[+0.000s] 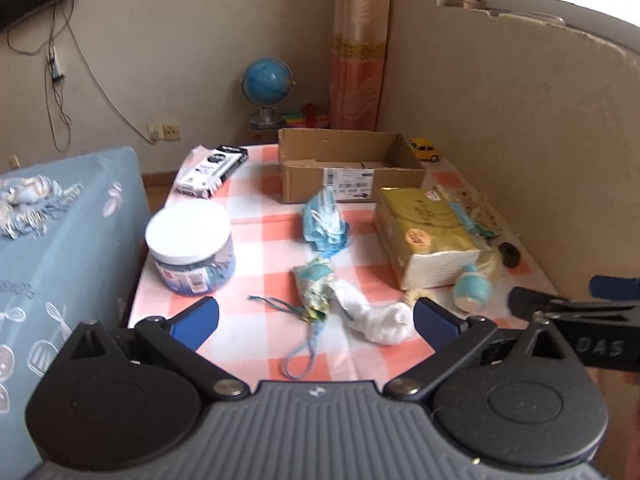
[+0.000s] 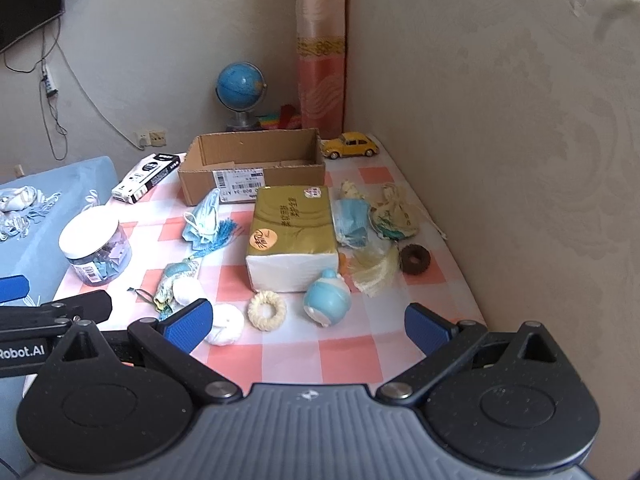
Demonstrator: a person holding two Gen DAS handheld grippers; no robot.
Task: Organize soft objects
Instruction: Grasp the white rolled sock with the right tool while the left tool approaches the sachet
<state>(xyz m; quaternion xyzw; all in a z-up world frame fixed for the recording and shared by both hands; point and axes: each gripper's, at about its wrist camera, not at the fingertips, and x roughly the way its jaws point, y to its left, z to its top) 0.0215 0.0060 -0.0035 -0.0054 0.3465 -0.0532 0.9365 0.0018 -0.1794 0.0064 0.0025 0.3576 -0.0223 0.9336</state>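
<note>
— Nearest, on the left side? Left gripper [image 1: 316,322] spread wide, nothing between the blue pads, held low over the near edge of the checked tablecloth [image 1: 276,284].
— And between those pads? White sock [image 1: 376,318], crumpled, lying just beyond them; touching it on the left, a patterned pouch [image 1: 316,286] with a blue cord looped toward the camera.
— On the right side? Right gripper [image 2: 308,322] also wide apart and holding nothing. Just past it: a woven ring [image 2: 267,310], a blue round toy [image 2: 327,298] tipped on its side, and the white sock [image 2: 226,324] by the left pad.
— Further in? Tissue pack [image 2: 292,236] in gold wrap, mid-table. To its left, a blue face mask [image 2: 204,222]; to its right, another folded blue mask [image 2: 352,222], a cream pouch [image 2: 394,214], a pale tassel [image 2: 376,270] and a dark ring [image 2: 415,258].
— Left edge? Clear jar [image 1: 190,246] with a white lid, well apart from the soft things.
— Far end? Open cardboard box [image 2: 256,168]; whether anything inside, cannot tell. Beside it a black-and-white carton [image 2: 146,178] and a yellow toy car [image 2: 351,145]. Beyond the table, a globe [image 2: 240,88].
</note>
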